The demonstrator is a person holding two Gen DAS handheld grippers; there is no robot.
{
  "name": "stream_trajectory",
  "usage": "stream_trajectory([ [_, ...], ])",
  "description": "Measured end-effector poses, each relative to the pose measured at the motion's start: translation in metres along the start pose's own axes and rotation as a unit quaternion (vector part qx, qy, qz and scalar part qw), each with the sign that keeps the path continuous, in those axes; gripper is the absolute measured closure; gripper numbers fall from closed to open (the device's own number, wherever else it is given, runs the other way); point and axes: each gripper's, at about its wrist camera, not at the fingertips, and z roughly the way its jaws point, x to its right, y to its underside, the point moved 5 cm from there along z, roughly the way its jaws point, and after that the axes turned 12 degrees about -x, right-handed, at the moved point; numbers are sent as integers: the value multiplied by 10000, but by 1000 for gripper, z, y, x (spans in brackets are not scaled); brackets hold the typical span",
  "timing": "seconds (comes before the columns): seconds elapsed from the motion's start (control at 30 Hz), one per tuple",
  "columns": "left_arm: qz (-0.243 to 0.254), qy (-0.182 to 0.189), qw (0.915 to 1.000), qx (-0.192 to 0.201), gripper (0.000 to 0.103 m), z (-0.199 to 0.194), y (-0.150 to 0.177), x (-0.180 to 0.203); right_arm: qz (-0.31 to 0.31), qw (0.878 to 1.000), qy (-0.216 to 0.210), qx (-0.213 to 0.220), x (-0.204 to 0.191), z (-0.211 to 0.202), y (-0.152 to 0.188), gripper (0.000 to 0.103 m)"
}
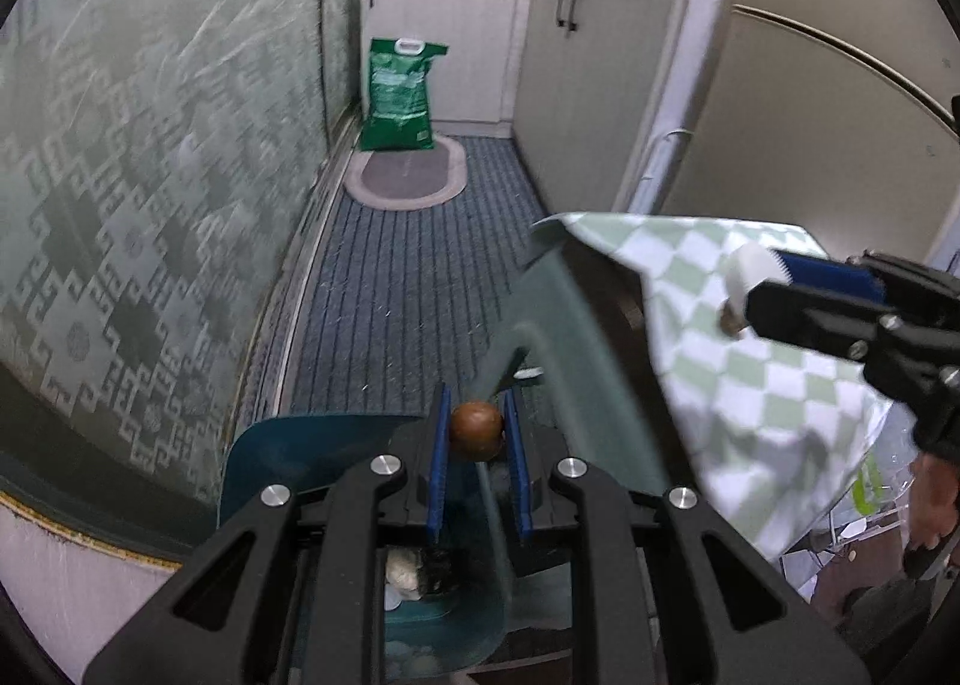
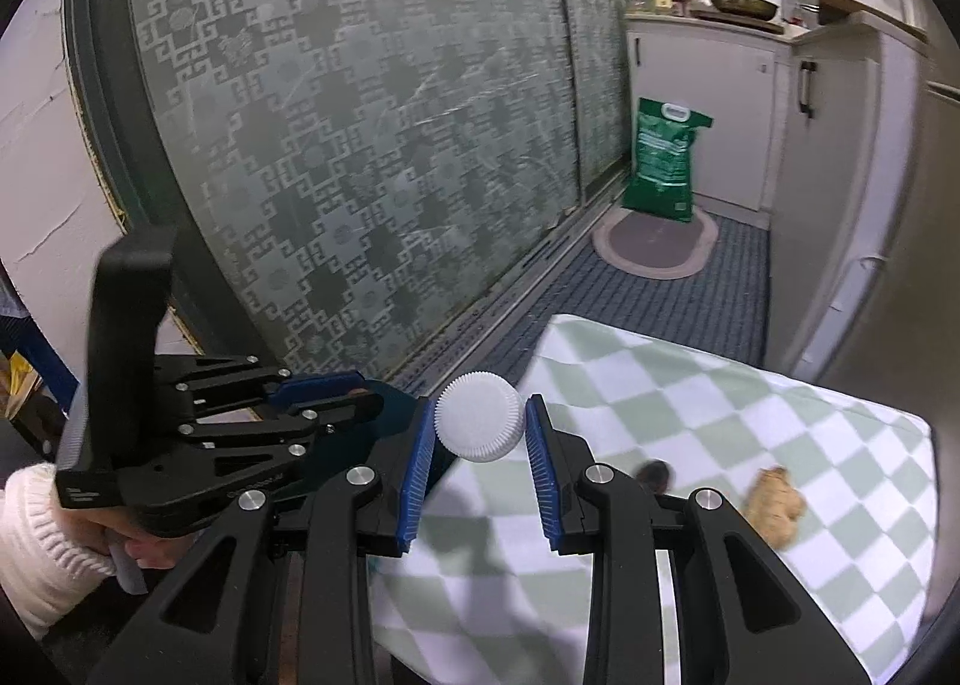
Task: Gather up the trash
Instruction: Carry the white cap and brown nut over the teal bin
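Left gripper [image 1: 476, 433]: jaws pinching a small round brown nut [image 1: 476, 431], held above a teal waste bin [image 1: 312, 457] with scraps lying inside. Right gripper [image 2: 480, 427]: jaws pinching a white ribbed bottle cap [image 2: 478, 416], held over the near edge of the desk. Desk cloth [image 2: 750, 421]: green-and-white checked. On it, right of the cap: a dark nut-like piece [image 2: 654, 472], then a tan lumpy piece [image 2: 777, 505], possibly ginger. Background: patterned frosted glass door [image 2: 336, 144]; green sack [image 2: 663, 165] on the striped floor mat [image 1: 396, 289]; white cabinets [image 1: 444, 36].
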Motion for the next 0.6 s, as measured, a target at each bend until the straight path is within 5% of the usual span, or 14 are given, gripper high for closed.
stream_trajectory([
  [0.6, -480, -78, 9952, -851, 84, 56, 64, -93, -379, 9968, -240, -659, -82, 79, -22, 72],
])
